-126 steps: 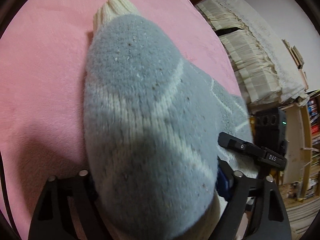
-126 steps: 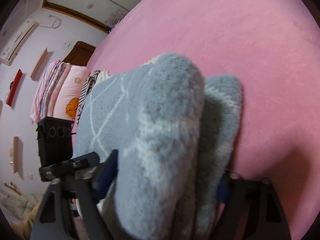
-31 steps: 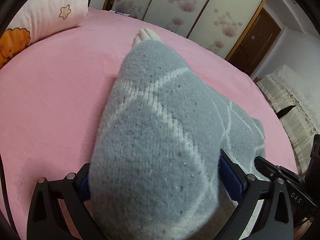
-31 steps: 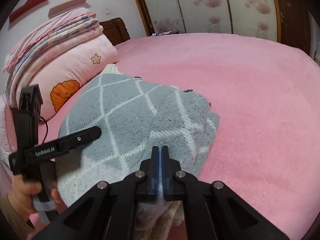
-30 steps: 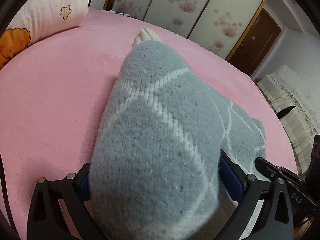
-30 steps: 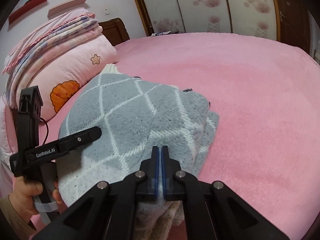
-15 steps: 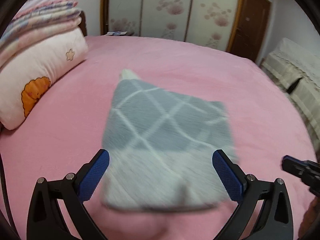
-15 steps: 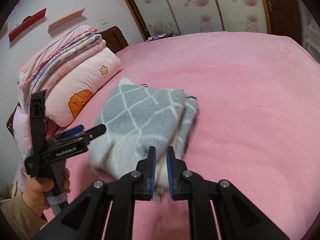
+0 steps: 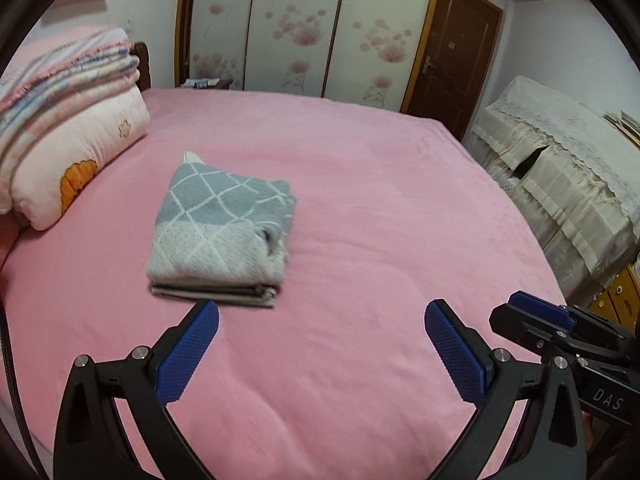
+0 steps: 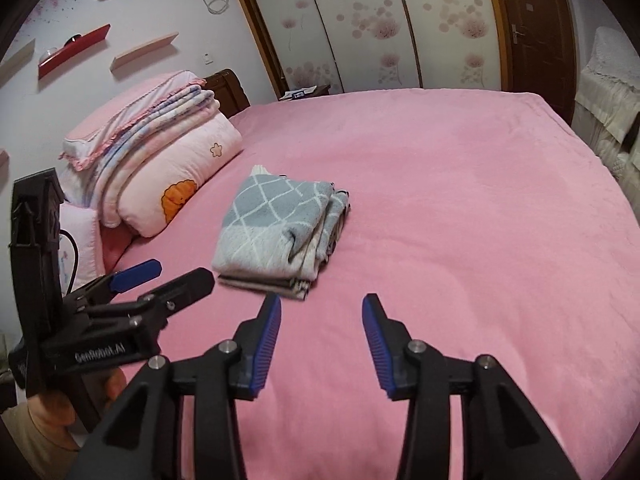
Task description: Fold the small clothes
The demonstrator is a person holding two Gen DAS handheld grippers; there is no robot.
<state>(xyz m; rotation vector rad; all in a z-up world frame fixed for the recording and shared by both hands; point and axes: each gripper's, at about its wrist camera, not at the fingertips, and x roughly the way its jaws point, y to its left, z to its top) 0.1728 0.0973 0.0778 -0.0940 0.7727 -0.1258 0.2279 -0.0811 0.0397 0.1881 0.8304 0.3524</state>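
Note:
A folded grey knit garment with a white diamond pattern (image 9: 224, 226) lies on the pink bed (image 9: 380, 208), on top of a thinner folded grey piece. It also shows in the right wrist view (image 10: 280, 224). My left gripper (image 9: 320, 320) is open and empty, held back from the garment's near edge. My right gripper (image 10: 322, 312) is open and empty, a little in front of the garment. The left gripper also shows at the left of the right wrist view (image 10: 160, 280). The right gripper shows at the right edge of the left wrist view (image 9: 532, 316).
Stacked pink pillows and quilts (image 10: 160, 160) lie at the bed's left side. A cloth-covered cabinet (image 9: 560, 168) stands to the right of the bed. Wardrobe doors (image 9: 304, 28) and a brown door (image 9: 452, 52) are behind it.
Both grippers have let go of the folded garment and pulled back from it. The right gripper went from shut to open. The garment now lies still on the bed.

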